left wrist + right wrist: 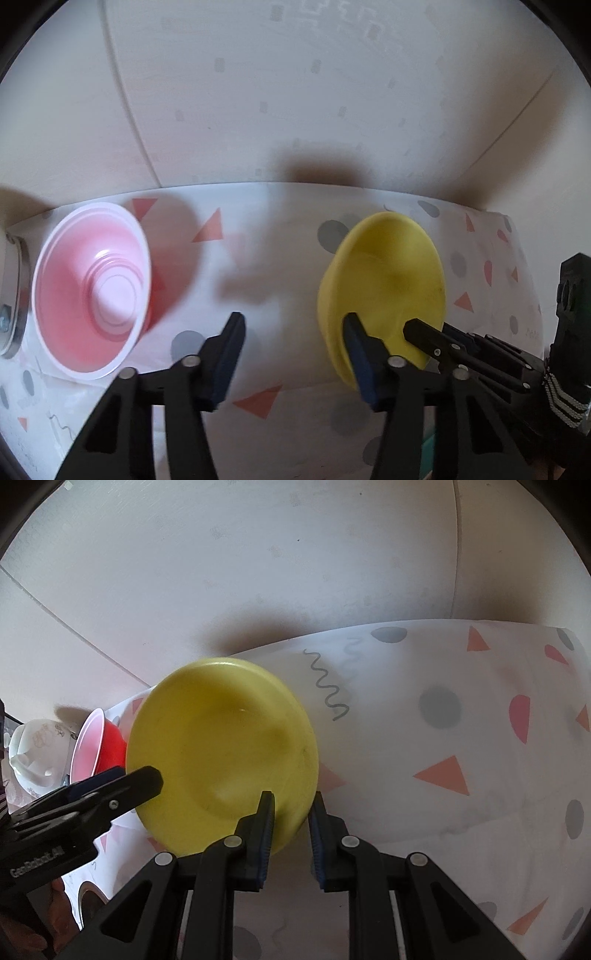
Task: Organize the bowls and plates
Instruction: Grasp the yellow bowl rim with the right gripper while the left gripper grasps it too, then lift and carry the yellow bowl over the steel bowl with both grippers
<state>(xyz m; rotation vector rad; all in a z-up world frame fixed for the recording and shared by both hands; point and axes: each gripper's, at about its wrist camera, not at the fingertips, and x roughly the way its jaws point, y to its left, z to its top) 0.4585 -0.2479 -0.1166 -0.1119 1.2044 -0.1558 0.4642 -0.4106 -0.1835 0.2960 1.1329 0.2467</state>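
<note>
- The yellow bowl (221,753) is round, smooth and wide, a bit like a deep plate. It sits on the cloth (461,812).
- The cloth is white and thin, with orange triangles, grey dots and a wiggly line on it.
- The right gripper (291,834) has two black fingers with blue ribbed pads (266,834). They stand a little apart, one on each side of the yellow bowl's near rim. I cannot tell if they press on it.
- The left gripper (293,354) is wide open and holds nothing. It is just left of the yellow bowl, and one of its fingers (360,354) is right by the bowl's side.
- The red bowl (92,291) is left of the yellow bowl, a gap between them. It is red outside, pale pink inside, with a white rim and ring lines on its flat bottom.
- A white cup (37,753) with a faint pattern stands past the red bowl.
</note>
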